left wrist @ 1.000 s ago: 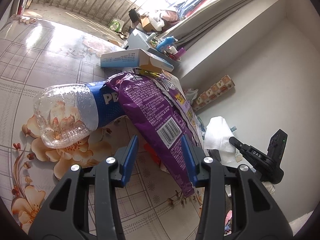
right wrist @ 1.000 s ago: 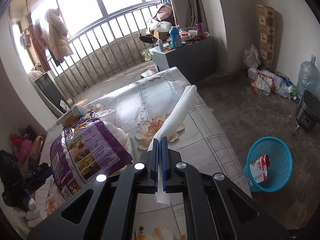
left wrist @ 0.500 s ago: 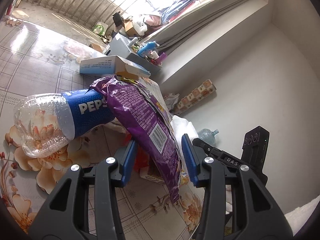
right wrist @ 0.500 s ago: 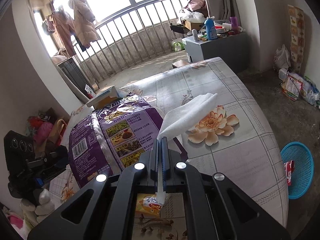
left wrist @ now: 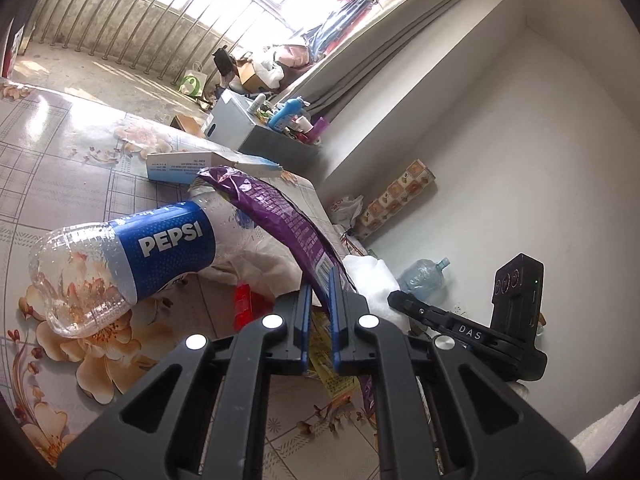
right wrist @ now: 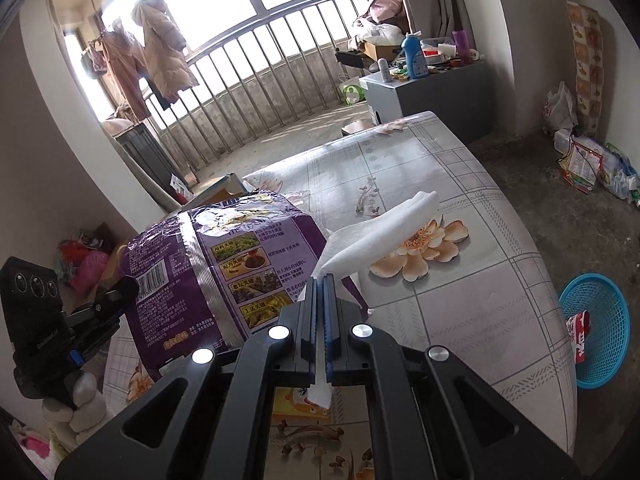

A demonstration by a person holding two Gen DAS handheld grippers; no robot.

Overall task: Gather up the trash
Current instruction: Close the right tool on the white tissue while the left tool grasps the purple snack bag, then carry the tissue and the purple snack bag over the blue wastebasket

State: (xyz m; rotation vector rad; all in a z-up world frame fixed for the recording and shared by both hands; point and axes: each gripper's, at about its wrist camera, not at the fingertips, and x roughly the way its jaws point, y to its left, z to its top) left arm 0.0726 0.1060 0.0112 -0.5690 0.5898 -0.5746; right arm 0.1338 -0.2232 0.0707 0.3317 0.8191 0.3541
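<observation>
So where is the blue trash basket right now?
In the right wrist view, the blue basket stands on the floor at far right, beside the table's edge.

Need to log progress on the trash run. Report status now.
Left gripper shut on crinkled purple foil snack bag. Right gripper shut on folded white paper towel. Clear Pepsi plastic bottle lies against the bag. Blue mesh basket on floor.
</observation>
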